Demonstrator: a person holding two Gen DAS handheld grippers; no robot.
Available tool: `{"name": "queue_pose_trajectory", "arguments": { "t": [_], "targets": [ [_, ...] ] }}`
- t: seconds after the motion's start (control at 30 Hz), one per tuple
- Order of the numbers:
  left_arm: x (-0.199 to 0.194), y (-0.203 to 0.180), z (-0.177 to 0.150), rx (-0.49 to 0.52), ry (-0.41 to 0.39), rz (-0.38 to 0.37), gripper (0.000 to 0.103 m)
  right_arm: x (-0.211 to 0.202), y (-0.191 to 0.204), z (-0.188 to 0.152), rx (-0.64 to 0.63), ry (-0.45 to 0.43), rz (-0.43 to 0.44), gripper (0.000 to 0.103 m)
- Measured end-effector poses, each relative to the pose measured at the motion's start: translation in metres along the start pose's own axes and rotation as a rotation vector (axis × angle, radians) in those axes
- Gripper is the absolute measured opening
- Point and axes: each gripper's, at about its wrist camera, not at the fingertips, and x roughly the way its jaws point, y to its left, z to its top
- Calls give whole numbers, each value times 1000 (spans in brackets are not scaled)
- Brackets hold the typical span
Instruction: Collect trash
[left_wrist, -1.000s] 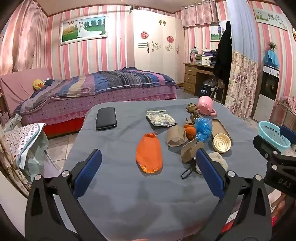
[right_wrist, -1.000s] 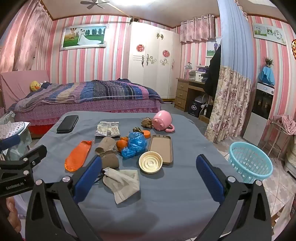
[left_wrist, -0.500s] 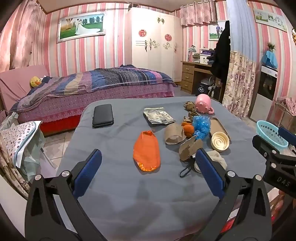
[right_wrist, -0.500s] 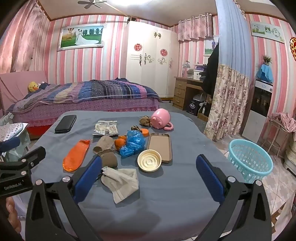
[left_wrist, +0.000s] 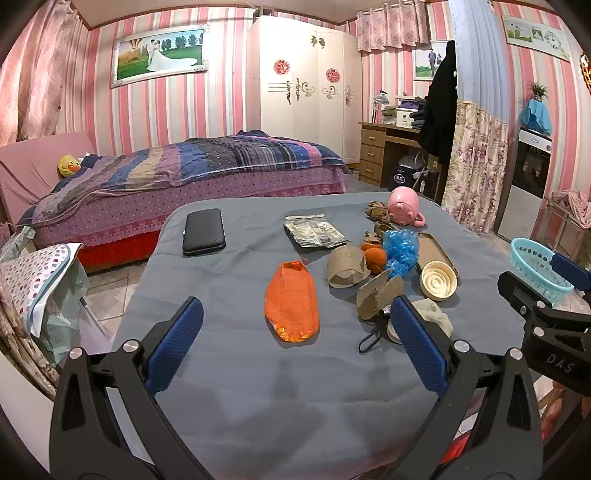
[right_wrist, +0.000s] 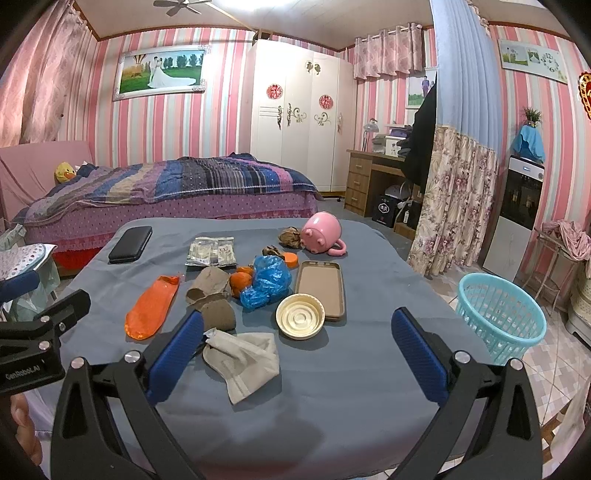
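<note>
Trash lies on a grey-blue table (left_wrist: 258, 387) (right_wrist: 369, 387): an orange wrapper (left_wrist: 291, 301) (right_wrist: 151, 306), brown cardboard tubes (left_wrist: 345, 262) (right_wrist: 208, 284), orange peel (left_wrist: 375, 256) (right_wrist: 240, 282), a crumpled blue plastic bag (left_wrist: 402, 251) (right_wrist: 267, 280), a foil packet (left_wrist: 314, 232) (right_wrist: 212, 251) and a grey cloth (right_wrist: 243, 360). A turquoise basket (right_wrist: 502, 321) (left_wrist: 535, 266) stands on the floor to the right. My left gripper (left_wrist: 295, 343) is open and empty over the near table edge. My right gripper (right_wrist: 295, 354) is open and empty, near the cloth.
A black case (left_wrist: 204, 230), a pink pig mug (right_wrist: 321, 232), a cream lid (right_wrist: 300, 315) and a brown phone case (right_wrist: 320, 288) also lie on the table. A bed (left_wrist: 184, 173) stands behind. A chair with a dotted bag (left_wrist: 33, 280) is at the left.
Both grippers have drawn back and risen slightly, so the table items look a little farther away. Nothing on the table has moved.
</note>
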Motion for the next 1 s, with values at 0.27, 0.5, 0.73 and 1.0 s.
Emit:
{"name": "queue_pose_trajectory", "arguments": {
  "t": [0.27,0.5,0.73,1.0],
  "targets": [
    [0,-1,0,7,1,-5,98,1,0,0,-2,0,-1,99],
    [0,-1,0,6,1,-4,98,1,0,0,-2,1,-1,99],
    [0,-2,0,8,1,-4,98,1,-1,0,-1,2,0,99],
    [0,-3,0,10,2,-8,98,2,-1,-2,0,3,1,99]
  ]
}}
